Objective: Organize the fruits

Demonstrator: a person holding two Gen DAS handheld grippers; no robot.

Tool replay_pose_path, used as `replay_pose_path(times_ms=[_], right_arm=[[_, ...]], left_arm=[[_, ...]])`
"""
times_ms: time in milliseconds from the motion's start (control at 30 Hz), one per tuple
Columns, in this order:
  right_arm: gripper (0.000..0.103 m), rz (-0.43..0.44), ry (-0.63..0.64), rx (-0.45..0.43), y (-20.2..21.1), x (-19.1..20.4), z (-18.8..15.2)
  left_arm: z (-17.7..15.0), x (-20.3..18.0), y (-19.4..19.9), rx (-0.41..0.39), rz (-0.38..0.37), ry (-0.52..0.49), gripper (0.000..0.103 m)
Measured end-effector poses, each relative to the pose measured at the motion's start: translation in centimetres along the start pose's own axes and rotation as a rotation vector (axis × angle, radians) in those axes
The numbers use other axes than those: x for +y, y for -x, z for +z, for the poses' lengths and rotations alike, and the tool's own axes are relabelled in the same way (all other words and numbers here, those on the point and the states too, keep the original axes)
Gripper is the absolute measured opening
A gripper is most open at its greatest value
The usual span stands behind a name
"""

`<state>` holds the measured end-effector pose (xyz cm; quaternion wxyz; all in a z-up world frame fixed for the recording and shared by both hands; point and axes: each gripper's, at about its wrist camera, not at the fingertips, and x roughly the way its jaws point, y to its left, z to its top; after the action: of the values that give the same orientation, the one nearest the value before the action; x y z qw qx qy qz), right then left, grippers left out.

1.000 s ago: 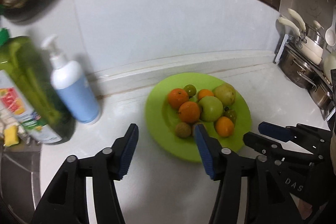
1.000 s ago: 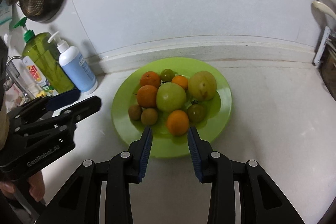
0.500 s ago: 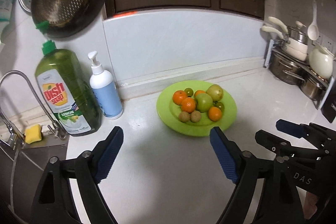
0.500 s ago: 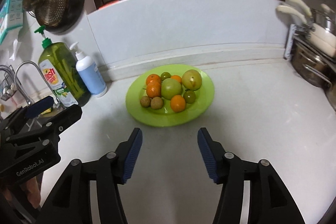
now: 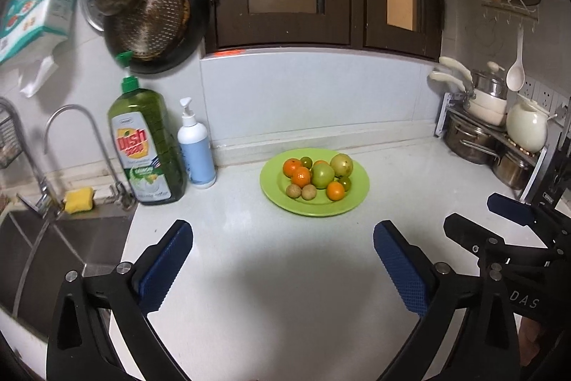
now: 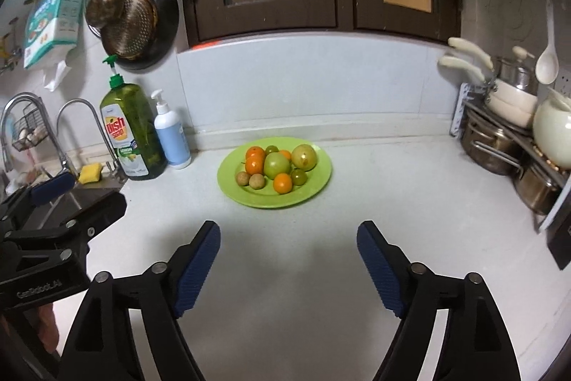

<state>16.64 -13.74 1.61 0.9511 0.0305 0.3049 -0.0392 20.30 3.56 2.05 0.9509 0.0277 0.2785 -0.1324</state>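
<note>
A green plate (image 5: 357,199) (image 6: 317,181) on the white counter holds several fruits: oranges (image 5: 335,191) (image 6: 282,183), a large green fruit (image 5: 323,175) (image 6: 276,165), a yellowish fruit (image 5: 342,165) (image 6: 304,157), small brown and small dark green ones. My left gripper (image 5: 283,268) is open and empty, well back from the plate. My right gripper (image 6: 288,265) is open and empty, also well back from it. Each gripper shows in the other's view: the right (image 5: 506,220), the left (image 6: 67,202).
A green dish soap bottle (image 5: 146,149) (image 6: 128,134) and a white pump bottle (image 5: 196,152) (image 6: 171,138) stand left of the plate. A sink with tap (image 5: 71,131) and yellow sponge (image 5: 78,199) lies at the left. Pots on a rack (image 5: 499,138) (image 6: 514,138) fill the right.
Both grippers have pulled back and up from the plate and their jaws have opened wider. The plate now looks smaller and farther away.
</note>
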Motion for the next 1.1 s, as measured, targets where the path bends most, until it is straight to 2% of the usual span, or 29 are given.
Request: replay_pose_path(times_ms=[233, 633, 1100], right_arm=[[0.080, 0.016, 0.012, -0.013, 3.2, -1.3, -1.9], [0.080, 0.040, 0.042, -0.039, 6.6, -1.9, -3.5], [0.080, 0.059, 0.050, -0.043, 8.1, -2.3, -4.5]], left_arm=[[-2.0, -2.0, 3.6, -0.015, 0.083, -0.009, 0.103], [-3.4, -3.0, 7.5, -0.041, 0.112, 0.017, 0.103], [-4.3, -3.6, 9.2, -0.049, 0.126, 0.035, 0.103]])
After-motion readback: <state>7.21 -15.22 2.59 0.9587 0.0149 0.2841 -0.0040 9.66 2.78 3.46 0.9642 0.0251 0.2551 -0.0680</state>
